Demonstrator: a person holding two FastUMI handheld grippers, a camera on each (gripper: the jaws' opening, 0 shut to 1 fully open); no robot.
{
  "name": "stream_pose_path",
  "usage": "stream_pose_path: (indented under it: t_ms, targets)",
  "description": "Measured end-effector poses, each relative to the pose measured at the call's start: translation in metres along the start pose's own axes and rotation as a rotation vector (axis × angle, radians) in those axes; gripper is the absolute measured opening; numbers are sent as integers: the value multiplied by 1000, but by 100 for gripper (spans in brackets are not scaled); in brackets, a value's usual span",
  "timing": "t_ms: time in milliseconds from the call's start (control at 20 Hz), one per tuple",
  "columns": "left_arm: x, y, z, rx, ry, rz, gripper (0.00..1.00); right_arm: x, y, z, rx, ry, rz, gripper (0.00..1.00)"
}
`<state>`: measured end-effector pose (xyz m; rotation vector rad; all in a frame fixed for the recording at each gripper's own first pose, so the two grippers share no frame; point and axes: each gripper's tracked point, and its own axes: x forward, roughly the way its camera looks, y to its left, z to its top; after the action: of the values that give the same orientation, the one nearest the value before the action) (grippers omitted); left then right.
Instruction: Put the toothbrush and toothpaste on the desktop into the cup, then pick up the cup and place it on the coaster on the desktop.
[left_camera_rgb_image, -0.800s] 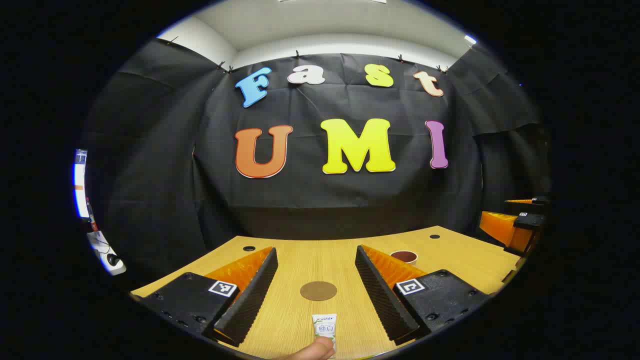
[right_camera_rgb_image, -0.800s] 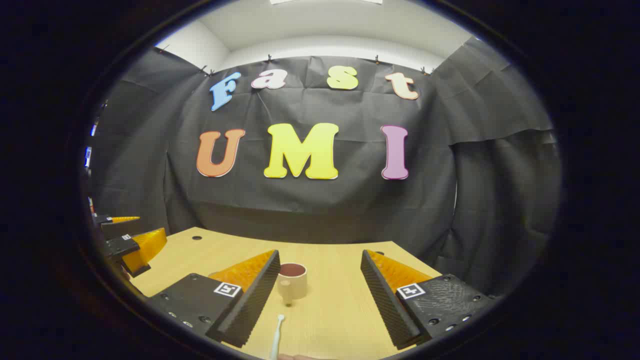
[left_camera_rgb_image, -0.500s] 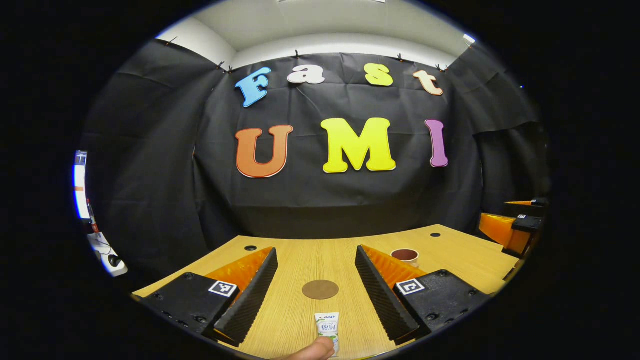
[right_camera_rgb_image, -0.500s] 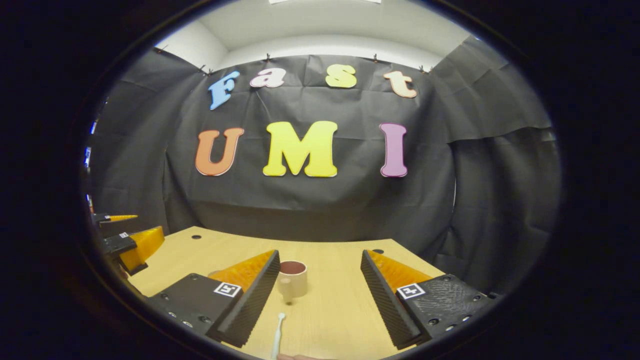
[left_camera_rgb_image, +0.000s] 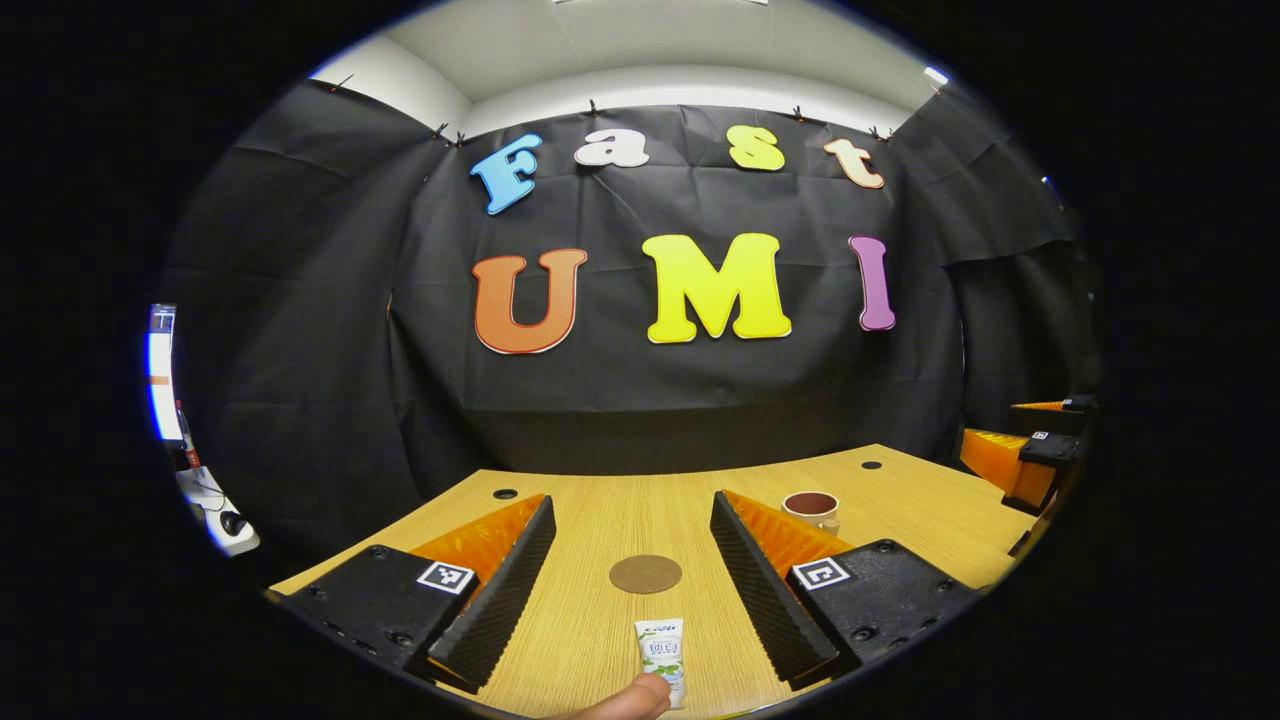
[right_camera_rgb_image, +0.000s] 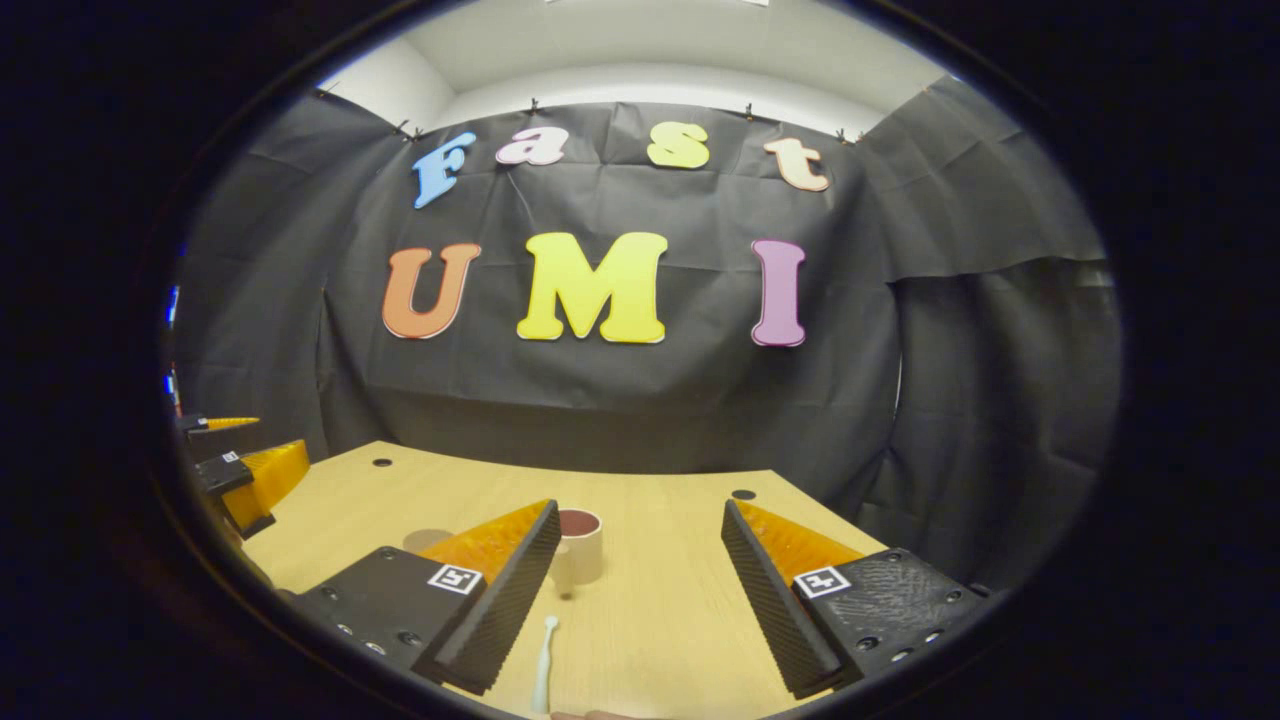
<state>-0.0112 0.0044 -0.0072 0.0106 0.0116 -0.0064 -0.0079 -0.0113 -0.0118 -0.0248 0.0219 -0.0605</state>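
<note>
Both grippers (left_camera_rgb_image: 632, 580) (right_camera_rgb_image: 640, 590) drawn back slightly, fingers wide, holding nothing. Toothpaste (left_camera_rgb_image: 662, 648), toothbrush (right_camera_rgb_image: 543, 662) left outside cup (right_camera_rgb_image: 579, 545); coaster (left_camera_rgb_image: 645, 573) bare.

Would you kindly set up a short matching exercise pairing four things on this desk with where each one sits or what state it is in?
Things:
1. toothpaste
2. coaster
3. cup
4. toothbrush

Places or states:
A. upright and empty, beside one finger of the right tongs
B. flat round disc between the fingers of the left tongs
C. lying with a fingertip on its near end
D. thin and pale, lying nearer the camera than the cup

Pairs: 1-C, 2-B, 3-A, 4-D
</note>
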Motion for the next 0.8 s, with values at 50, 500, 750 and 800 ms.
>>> stream_pose_path:
  t_ms: [50,500,750,800]
  targets:
    - [0,-1,1,2,-2,0,99,-1,1,1,-7,-5,-3,96]
    - [-2,2,-7,6,9,-1,99,-1,14,-18,-14,39,16,96]
    - [-4,10,-11,-7,10,9,99,5,24,-61,19,141,42,95]
    - [-5,10,-11,-8,12,10,99,6,28,-74,31,177,55,95]
